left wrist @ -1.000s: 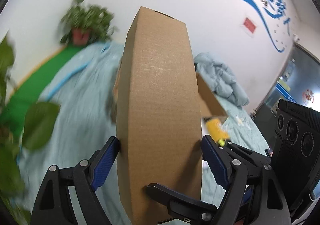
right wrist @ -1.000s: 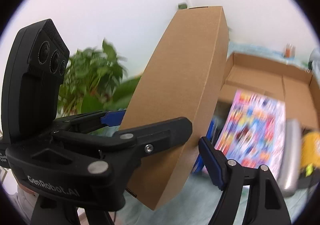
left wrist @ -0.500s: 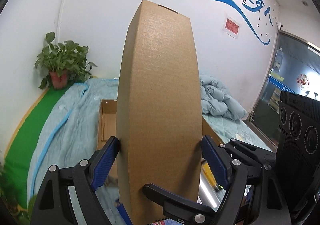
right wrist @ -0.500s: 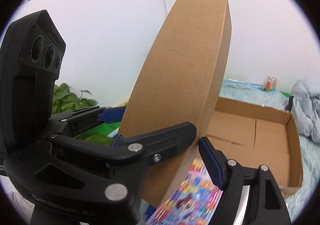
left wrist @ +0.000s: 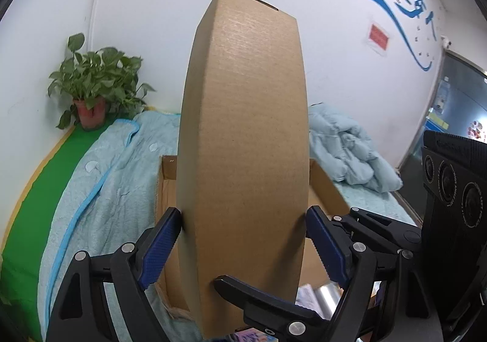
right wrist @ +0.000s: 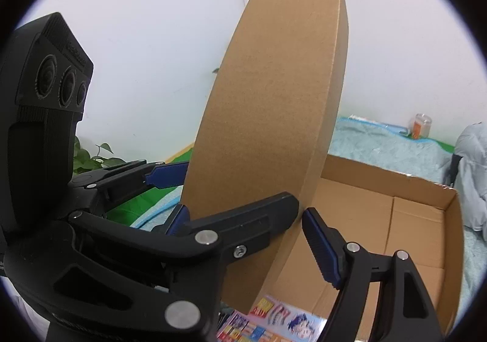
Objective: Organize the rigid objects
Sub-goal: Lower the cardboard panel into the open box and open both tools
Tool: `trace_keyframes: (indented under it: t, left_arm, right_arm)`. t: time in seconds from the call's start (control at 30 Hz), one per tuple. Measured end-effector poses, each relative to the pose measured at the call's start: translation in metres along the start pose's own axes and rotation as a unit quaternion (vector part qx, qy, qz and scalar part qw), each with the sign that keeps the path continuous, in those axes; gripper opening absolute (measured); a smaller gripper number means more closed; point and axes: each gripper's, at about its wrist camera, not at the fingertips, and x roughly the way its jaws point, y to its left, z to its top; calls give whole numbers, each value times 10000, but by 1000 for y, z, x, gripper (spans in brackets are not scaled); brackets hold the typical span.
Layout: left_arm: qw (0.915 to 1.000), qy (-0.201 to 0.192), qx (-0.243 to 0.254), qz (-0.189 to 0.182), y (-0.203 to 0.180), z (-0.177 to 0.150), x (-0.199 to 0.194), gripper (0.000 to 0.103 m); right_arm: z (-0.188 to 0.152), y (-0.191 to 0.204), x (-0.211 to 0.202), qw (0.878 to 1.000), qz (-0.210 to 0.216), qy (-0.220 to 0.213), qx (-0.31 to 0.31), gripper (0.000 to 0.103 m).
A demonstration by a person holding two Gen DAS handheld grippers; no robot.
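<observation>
Behind upright box point(left wrist: 243, 141), carton point(right wrist: 395, 220) now fuller in view; both tongs gripping.

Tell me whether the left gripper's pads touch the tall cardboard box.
Touching. The left wrist view shows both blue pads pressed against the tall cardboard box sides.

Count by kind, both views. Tall closed brown cardboard boxes: 1 point(left wrist: 243, 159), centre of frame. Open shallow brown cardboard trays: 1 point(right wrist: 426, 220), lower right. Potted green plants in red pots: 1 point(left wrist: 91, 89), left. Crumpled pale blue quilts: 1 point(left wrist: 350, 153), right. Colourful printed comic sheets: 1 point(right wrist: 274, 323), bottom edge. Small orange-labelled jars: 1 point(right wrist: 421, 125), right. Black two-finger grippers: 2 point(left wrist: 243, 250) point(right wrist: 243, 238).
</observation>
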Motion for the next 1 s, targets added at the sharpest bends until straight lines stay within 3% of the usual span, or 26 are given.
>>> trace_keyframes:
  t: [0.23,0.4,0.57,0.73,0.83,1.0]
  left_arm:
    - [9982,488,-269,224,40,-23,61,82]
    - [9929,969,-583,356,69,-42,105,79]
    - [9907,1023,-823,357,90,-57,123,71]
    - [9850,1315,-1063,336,107,-60,146,61]
    - [9788,1597,-1247,302,113,-68,164,60]
    - [9696,1960,-1437,279,119,-86,183,60]
  right_arm:
    - [-7,-19,46,9982,309,464,227,76]
    - [-22,-39,88,9897,604,1153,601,76]
    - [-34,-51,111,9813,890,1496,825,79]
    - [-29,-58,118,9786,773,1725,815,84]
    - [-29,-59,120,9776,624,1876,722,83]
    - [-41,-72,132,9681,526,2316,798,71]
